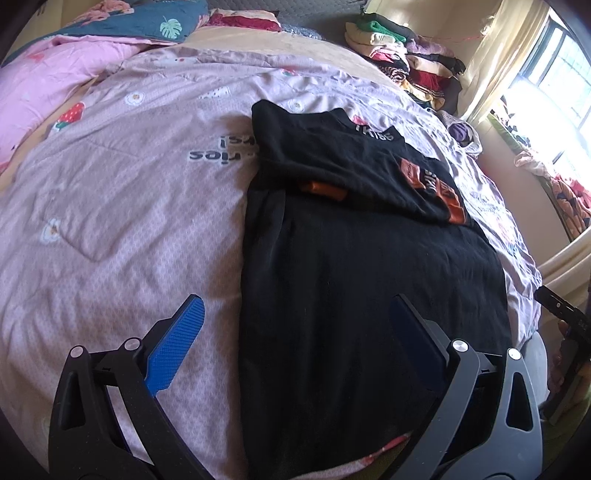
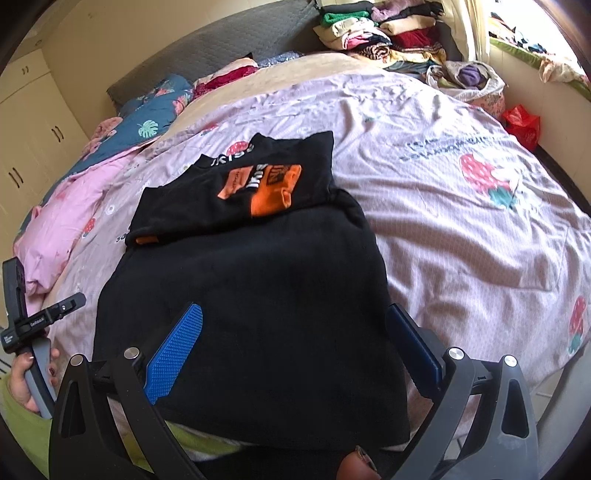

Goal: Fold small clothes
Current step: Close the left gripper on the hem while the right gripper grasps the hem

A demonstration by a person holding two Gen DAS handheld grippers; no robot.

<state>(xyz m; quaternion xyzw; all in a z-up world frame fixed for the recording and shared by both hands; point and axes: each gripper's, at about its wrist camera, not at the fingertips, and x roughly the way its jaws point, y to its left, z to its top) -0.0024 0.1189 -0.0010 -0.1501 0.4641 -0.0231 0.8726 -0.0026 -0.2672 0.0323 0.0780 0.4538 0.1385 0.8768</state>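
A black T-shirt with an orange print lies flat on the lilac quilt, its hem at the near edge of the bed. Its upper part is folded back onto the body, so the orange print faces up. My left gripper hovers open above the shirt's left edge, one blue pad over the quilt and the other over black cloth. My right gripper is open above the lower right part of the shirt, with nothing between its fingers. A hand holds the left gripper's handle.
Stacked folded clothes sit at the far right corner of the bed. A pink blanket and a teal leaf-print pillow lie at the far left. A red bag and a window sill are on the right, and cream wardrobes on the left.
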